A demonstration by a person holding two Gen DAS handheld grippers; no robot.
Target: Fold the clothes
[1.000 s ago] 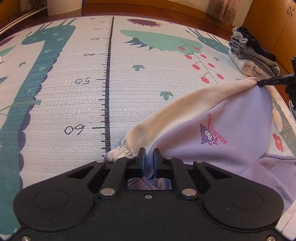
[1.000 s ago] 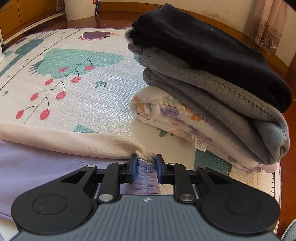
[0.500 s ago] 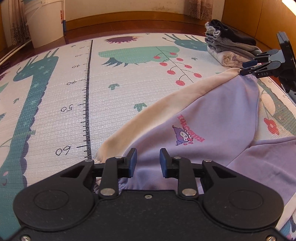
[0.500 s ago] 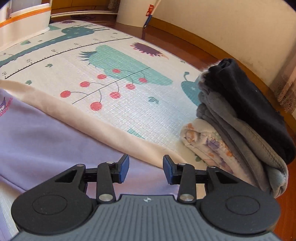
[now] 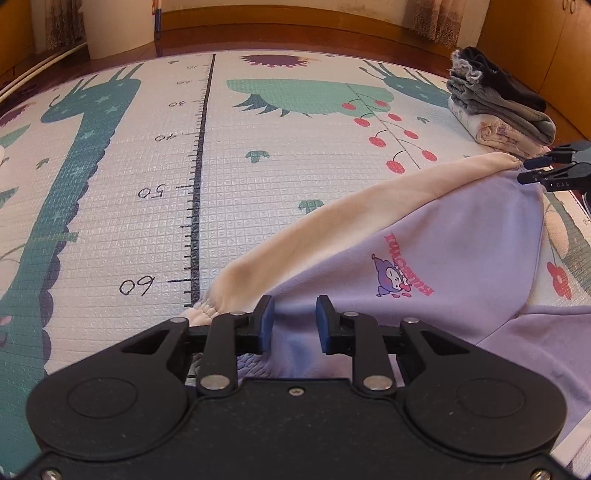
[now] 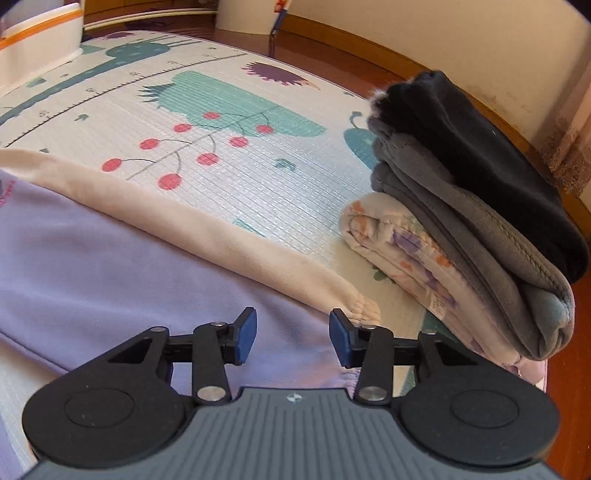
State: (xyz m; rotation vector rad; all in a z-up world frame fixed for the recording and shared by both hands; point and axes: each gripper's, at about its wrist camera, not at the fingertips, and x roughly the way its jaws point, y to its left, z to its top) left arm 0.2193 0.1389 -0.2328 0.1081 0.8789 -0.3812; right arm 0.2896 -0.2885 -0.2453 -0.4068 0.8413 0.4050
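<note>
A lilac garment (image 5: 461, 236) with a cream side band (image 5: 332, 218) and a small cartoon print lies flat on the play mat (image 5: 147, 177). My left gripper (image 5: 293, 324) hovers open over its near gathered end, nothing between the blue pads. The right wrist view shows the same lilac garment (image 6: 110, 258) with its cream band (image 6: 221, 236). My right gripper (image 6: 292, 334) stands open above the garment's other gathered end. That right gripper (image 5: 532, 170) also shows at the right edge of the left wrist view, beside the band's tip.
A stack of folded clothes (image 6: 480, 221), black over grey over a floral piece, sits on the mat right of the garment; the folded stack (image 5: 498, 114) appears far right in the left view. A white bucket (image 5: 118, 26) stands on the wooden floor beyond the mat. A white-and-orange bin (image 6: 37, 55) stands at far left.
Both grippers were shut on the garment's gathered ends a second ago; they opened, let the cloth drop flat on the mat, and have drawn back slightly above it.
</note>
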